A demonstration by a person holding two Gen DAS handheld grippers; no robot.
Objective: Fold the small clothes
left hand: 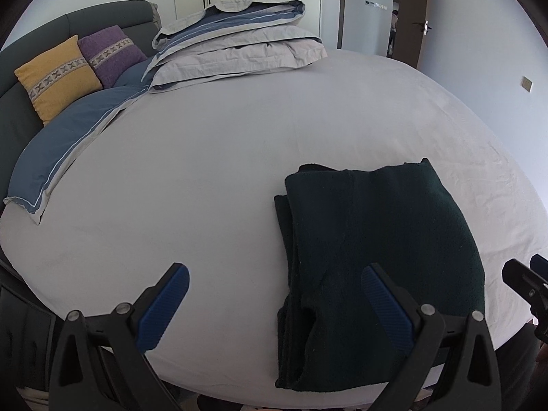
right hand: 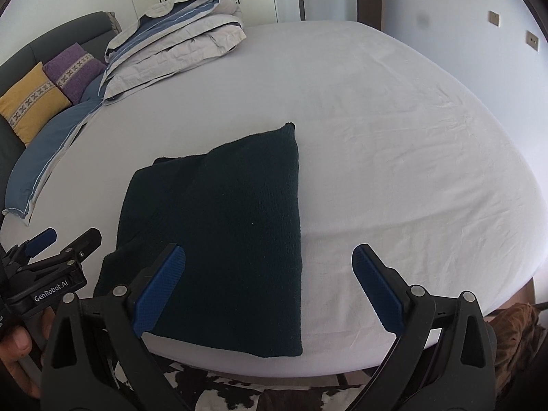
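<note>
My left gripper point(left hand: 274, 303): jaws spread wide, pinching nothing, lower middle of its frame.
My right gripper point(right hand: 269, 287): jaws spread wide, nothing between the pads, lower middle of its frame.
Dark green garment point(right hand: 222, 233): folded flat on the bed point(right hand: 394, 137), near edge, centre-left in the right wrist view.
Folded duvet point(left hand: 236, 44): upper middle.
Yellow cushion point(left hand: 56, 77): upper left, beside the purple cushion point(left hand: 113, 53).

"GenRobot.AI" is printed on the left tool point(right hand: 65, 239).
</note>
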